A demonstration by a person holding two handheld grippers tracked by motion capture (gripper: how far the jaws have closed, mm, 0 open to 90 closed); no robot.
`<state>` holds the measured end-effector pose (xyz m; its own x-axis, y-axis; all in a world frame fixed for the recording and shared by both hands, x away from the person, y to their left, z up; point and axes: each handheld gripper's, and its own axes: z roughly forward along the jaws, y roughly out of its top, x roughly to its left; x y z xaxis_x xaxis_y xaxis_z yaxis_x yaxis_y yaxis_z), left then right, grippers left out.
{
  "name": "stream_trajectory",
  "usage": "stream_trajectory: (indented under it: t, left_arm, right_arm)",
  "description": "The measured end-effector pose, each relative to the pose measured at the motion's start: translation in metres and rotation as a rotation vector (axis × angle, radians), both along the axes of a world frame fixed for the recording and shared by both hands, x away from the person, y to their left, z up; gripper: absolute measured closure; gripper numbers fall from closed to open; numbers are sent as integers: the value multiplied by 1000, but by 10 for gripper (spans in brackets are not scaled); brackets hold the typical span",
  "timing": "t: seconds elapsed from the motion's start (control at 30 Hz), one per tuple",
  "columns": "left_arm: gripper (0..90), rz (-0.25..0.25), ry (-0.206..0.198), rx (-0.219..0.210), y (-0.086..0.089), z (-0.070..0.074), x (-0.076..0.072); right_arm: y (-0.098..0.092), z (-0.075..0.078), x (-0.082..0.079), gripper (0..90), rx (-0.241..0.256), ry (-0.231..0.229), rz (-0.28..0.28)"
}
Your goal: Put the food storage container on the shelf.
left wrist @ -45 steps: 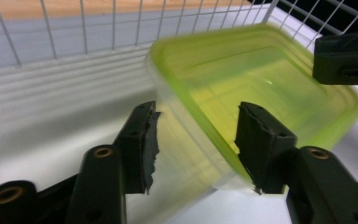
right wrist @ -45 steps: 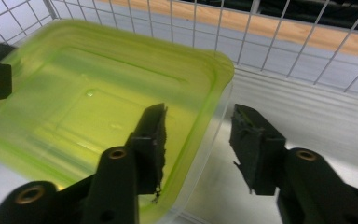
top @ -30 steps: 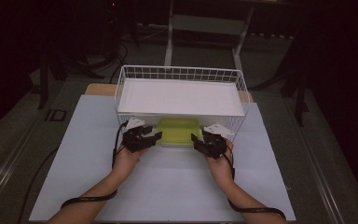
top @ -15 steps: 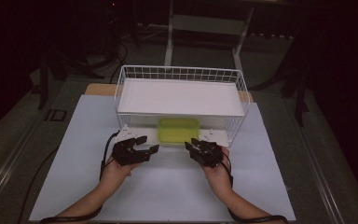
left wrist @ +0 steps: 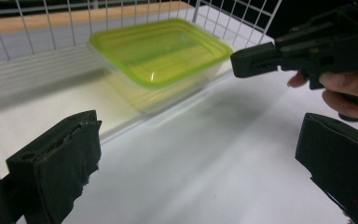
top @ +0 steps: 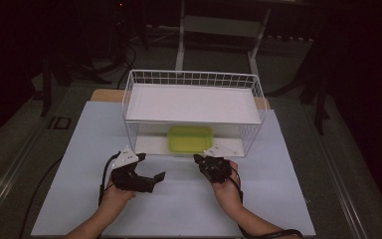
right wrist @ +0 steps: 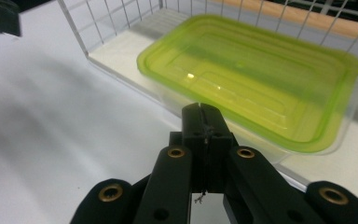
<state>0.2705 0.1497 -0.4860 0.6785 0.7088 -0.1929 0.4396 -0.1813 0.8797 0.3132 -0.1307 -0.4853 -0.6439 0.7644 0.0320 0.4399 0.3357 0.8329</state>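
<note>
here, left gripper (top: 151, 178) agape, right gripper (top: 198, 159) closed, green-lidded container (top: 190, 138) ahead

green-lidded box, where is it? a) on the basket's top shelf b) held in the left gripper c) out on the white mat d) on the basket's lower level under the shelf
d: the box sits inside the wire basket beneath its white shelf, both grippers off it.

Open white surface (top: 179, 199) lies bare between and in front of both hand-held grippers, from 9 through 3 o'clock. At 12 o'clock the wire basket (top: 194, 78) blocks: mesh on sides and back, white shelf (top: 193, 103) roofing a low slot open toward the person. Green-lidded container (top: 190, 139) sits in the slot's middle, with bare floor at its 9 and 3 o'clock.
</note>
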Motion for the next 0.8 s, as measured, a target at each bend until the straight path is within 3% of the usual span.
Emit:
stream_trajectory:
  t: [0.07,0.27,0.37,0.57,0.8]
  left_arm:
    - [7,1,-13,2,2,-4,-3]
    - [7,8,-4,-54,12,-12,-1]
    - [7,9,-24,-34,12,-12,-2]
    - [7,6,-22,-43,13,-14,-1]
    - [7,10,-25,-50,15,-14,-1]
  right_arm:
    - [3,-4,2,900,-9,13,3]
    - [13,-14,11,900,-41,25,0]
    - [20,-20,20,900,-58,29,-6]
    - [26,-30,33,900,-59,58,-22]
    - [29,-29,49,900,-73,38,-45]
